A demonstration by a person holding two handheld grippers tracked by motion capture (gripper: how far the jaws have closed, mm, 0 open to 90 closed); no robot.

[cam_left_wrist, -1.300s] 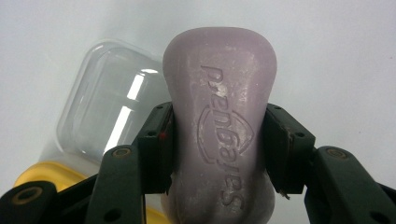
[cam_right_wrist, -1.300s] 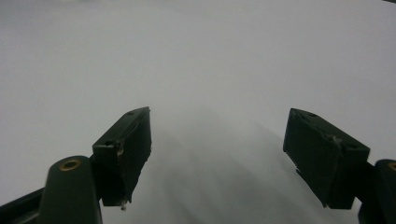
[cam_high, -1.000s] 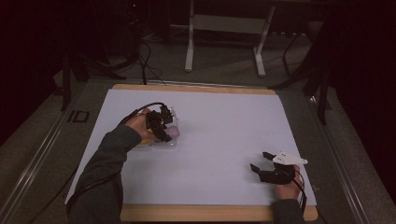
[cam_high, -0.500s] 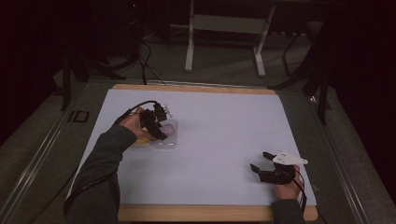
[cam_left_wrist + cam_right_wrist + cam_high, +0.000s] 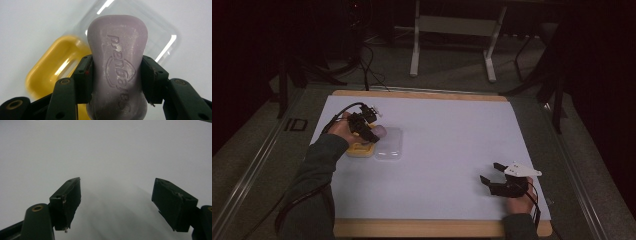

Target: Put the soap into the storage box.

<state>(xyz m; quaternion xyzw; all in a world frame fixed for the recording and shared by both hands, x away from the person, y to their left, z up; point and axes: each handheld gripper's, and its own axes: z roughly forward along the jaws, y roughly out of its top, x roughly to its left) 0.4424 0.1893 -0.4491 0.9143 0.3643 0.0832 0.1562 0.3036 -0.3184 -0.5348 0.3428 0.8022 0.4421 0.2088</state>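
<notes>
Left claw [image 5: 117, 72] is clamped on a lilac soap bar [image 5: 117, 62], one black pad on each long side at the bar's narrowed waist, embossed face toward the camera. The bar is off the surface [image 5: 452, 150]. Below it lie a yellow soap dish base [image 5: 47, 67], partly under the left pad, and a clear plastic lid [image 5: 162, 37], beyond the far end of the bar and off toward the right pad. In the high view the bar [image 5: 381, 131] sits at the tip of the left claw [image 5: 368, 131], above the seam between the dish [image 5: 360, 150] and the lid [image 5: 389, 145], which lie side by side and touching.

Right claw [image 5: 116, 202] stands apart with nothing between its pads, hovering over bare white surface, well away from the soap; in the high view it [image 5: 493, 176] is near the front right corner.

Handling, as judged:
- Bar looks solid, stiff and moderately heavy for its size.
- Dry, chalky, scuffed skin suggests fair friction; waxy enough to slip if the squeeze eases.
- White crumbs at the pad edges hint the surface dents or scrapes under pressure.
- Waist grip is the sound choice: the wider ends either side of the pads resist sliding out lengthwise.
- Lid appears thin and light, likely to skid if bumped.
</notes>
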